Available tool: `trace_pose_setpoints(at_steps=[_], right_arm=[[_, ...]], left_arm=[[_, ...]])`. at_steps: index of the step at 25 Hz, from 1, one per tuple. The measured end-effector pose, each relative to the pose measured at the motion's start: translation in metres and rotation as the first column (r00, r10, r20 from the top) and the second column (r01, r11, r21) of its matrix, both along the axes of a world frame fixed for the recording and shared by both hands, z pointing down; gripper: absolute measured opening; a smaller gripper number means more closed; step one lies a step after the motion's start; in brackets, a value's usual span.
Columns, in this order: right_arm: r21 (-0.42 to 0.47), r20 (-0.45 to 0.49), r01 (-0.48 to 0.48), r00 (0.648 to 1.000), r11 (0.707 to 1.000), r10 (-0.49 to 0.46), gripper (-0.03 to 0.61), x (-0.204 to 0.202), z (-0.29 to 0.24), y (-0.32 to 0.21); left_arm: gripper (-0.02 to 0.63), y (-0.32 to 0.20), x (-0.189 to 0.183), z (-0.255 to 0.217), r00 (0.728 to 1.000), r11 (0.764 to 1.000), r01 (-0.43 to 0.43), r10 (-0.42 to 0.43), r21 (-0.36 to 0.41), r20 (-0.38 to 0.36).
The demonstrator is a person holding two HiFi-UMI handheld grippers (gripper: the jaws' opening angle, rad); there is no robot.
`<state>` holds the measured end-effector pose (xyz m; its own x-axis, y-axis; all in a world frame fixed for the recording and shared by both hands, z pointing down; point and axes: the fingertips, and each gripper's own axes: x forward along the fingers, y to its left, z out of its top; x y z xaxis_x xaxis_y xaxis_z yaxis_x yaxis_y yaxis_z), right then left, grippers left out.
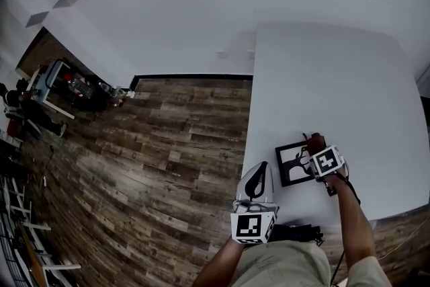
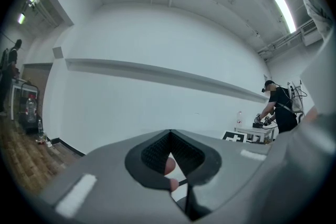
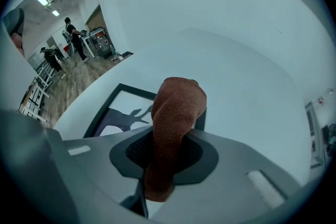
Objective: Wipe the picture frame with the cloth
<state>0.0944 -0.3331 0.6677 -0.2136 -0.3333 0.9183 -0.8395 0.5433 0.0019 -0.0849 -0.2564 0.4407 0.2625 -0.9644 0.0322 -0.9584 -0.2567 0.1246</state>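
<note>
A black picture frame [image 1: 290, 163] with a dark tree print lies flat on the white table [image 1: 336, 84], near its front edge. My right gripper [image 1: 316, 152] hovers over the frame's right side, shut on a rust-brown knitted cloth [image 1: 314, 142]. In the right gripper view the cloth [image 3: 176, 123] sticks up between the jaws, and the frame [image 3: 113, 113] lies just beyond and to the left. My left gripper [image 1: 257, 179] is at the table's left front corner, left of the frame and apart from it. It is tipped up towards the wall [image 2: 157, 44], jaws together, nothing held.
The table's left edge [image 1: 247, 138] drops to a wooden floor [image 1: 148, 158]. A black device with cables [image 1: 295, 233] lies at the front edge by my body. People work at benches far left [image 1: 27, 101], and one stands at a distant table [image 2: 278, 110].
</note>
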Motion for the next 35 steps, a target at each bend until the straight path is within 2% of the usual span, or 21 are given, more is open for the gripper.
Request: trace_pose_setpoints(at_steps=[4,8,11,14,17,20,26,31,35], right_arm=[[-0.003,-0.004,-0.057,0.998,0.998,0.057,0.109,0.027,0.001,-0.002],[0.005,0.097,-0.074,0.993,0.997,0.073,0.109,0.006,-0.022,0.002],[0.029,0.197,0.003,0.98,1.0,-0.009,0.109,-0.045,-0.05,0.016],[0.029,0.251,0.107,0.962,0.994,-0.111,0.107,-0.094,-0.058,0.038],[0.008,0.242,0.18,0.954,0.984,-0.176,0.109,-0.122,-0.044,0.059],[-0.023,0.218,0.209,0.955,0.978,-0.199,0.107,-0.13,-0.027,0.07],[-0.052,0.182,0.157,0.972,0.986,-0.146,0.109,-0.101,-0.008,0.065],[-0.041,0.141,0.039,0.989,0.998,-0.033,0.109,-0.035,-0.007,0.045],[-0.038,0.09,-0.059,0.994,0.998,0.062,0.107,0.022,-0.006,0.04]], left_arm=[[0.0,0.0,0.004,-0.004,1.0,1.0,-0.004,0.004,-0.004,-0.001],[0.0,-0.001,0.006,-0.005,1.0,1.0,-0.006,0.006,0.002,0.003],[0.0,-0.003,0.003,-0.007,1.0,1.0,0.007,-0.007,0.005,0.001],[0.0,-0.004,0.0,-0.006,1.0,1.0,0.017,-0.017,0.01,0.0],[0.0,-0.003,-0.004,-0.008,1.0,1.0,0.029,-0.029,0.006,-0.002],[0.0,-0.002,-0.005,-0.01,0.999,0.999,0.034,-0.034,0.003,-0.002],[0.0,-0.001,-0.007,-0.006,0.999,0.999,0.037,-0.037,-0.002,-0.001],[0.0,-0.001,0.0,-0.001,1.0,1.0,0.023,-0.023,0.001,0.002],[0.0,0.001,0.004,-0.003,1.0,1.0,0.012,-0.012,-0.001,-0.002]])
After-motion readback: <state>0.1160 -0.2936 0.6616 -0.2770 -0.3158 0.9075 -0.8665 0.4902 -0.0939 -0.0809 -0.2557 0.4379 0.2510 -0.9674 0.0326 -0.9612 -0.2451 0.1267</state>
